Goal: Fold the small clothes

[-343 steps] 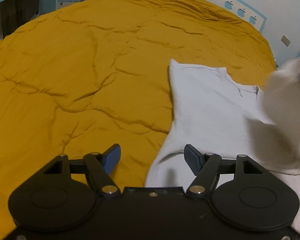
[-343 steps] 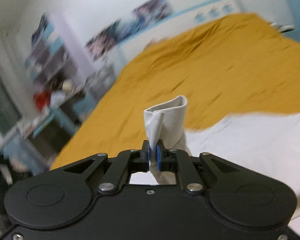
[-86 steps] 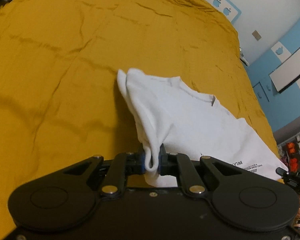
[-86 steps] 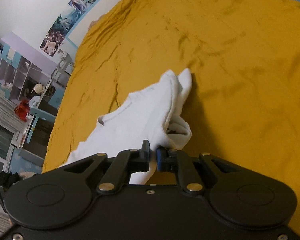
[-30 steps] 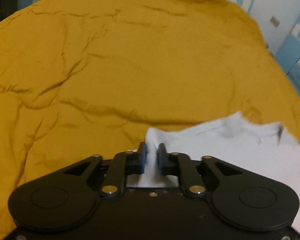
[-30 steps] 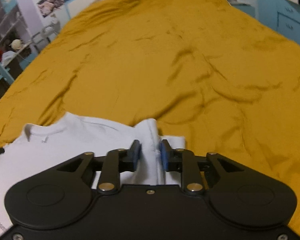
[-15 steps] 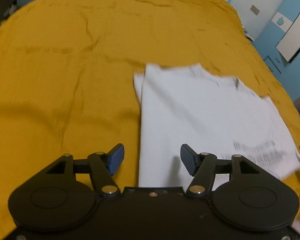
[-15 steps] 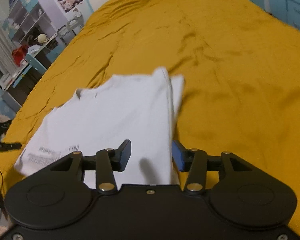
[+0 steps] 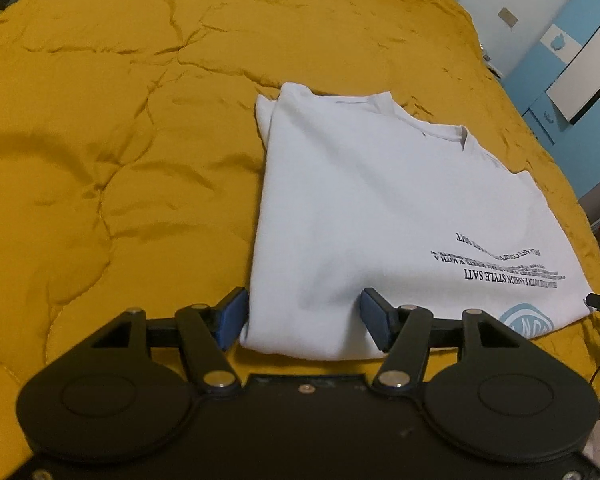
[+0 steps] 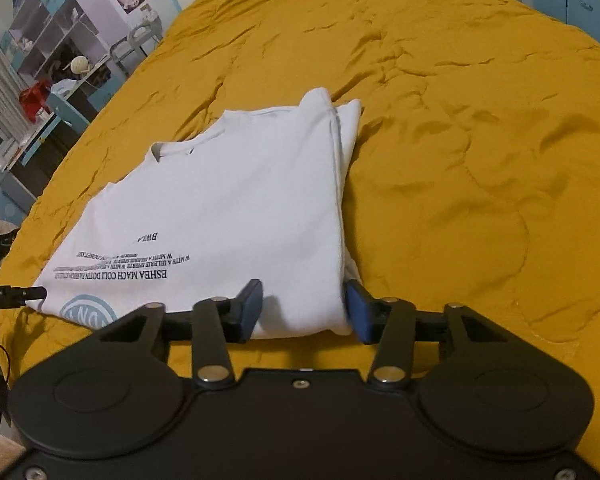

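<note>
In the left wrist view, the mustard-yellow quilt fills the left and upper part of the frame, creased in soft ridges. Right of centre lies the white T-shirt, folded into a flat panel with its neckline toward the upper right and black lettering plus a pale blue round logo at the lower right. The left gripper sits at the bottom centre, released, its blue-padded fingers spread wide apart on either side of the shirt's near left corner, holding nothing. At the far right edge, blue cabinets stand past the bed.

In the right wrist view, shelves and a desk with clutter occupy the upper left; the items there are too small to name surely. The T-shirt lies centre-left on the quilt, neckline toward the upper left, a folded sleeve layer showing along its right edge. The right gripper at bottom centre is likewise released, fingers spread around the shirt's near right corner; whether the pads touch the cloth is unclear. The quilt stretches across the right half.
</note>
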`<control>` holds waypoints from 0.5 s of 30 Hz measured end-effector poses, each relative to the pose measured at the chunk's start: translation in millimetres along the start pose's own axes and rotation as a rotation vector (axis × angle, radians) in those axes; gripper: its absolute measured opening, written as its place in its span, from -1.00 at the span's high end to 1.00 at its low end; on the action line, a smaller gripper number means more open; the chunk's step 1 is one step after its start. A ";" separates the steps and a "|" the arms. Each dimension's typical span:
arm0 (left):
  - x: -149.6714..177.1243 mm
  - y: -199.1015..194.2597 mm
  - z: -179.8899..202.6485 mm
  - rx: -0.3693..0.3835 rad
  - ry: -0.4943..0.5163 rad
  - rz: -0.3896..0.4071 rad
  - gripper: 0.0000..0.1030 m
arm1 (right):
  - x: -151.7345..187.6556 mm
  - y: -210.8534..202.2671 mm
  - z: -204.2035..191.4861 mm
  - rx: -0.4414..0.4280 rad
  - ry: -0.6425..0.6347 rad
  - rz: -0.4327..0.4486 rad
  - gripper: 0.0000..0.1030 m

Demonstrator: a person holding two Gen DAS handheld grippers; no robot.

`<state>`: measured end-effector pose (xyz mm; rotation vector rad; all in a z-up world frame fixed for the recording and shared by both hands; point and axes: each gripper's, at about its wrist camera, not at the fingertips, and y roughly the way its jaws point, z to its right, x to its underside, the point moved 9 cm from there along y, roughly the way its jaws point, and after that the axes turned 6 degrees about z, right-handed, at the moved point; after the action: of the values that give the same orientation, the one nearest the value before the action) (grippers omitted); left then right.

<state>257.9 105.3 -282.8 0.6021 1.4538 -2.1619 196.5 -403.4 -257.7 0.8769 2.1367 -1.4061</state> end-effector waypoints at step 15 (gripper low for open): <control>-7.5 -6.1 -4.4 0.038 -0.042 0.027 0.94 | -2.5 1.5 -4.9 0.013 -0.022 -0.015 0.87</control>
<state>260.7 112.4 -275.5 0.5834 1.3777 -2.1725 199.2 -399.2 -255.1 0.8482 2.1243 -1.4314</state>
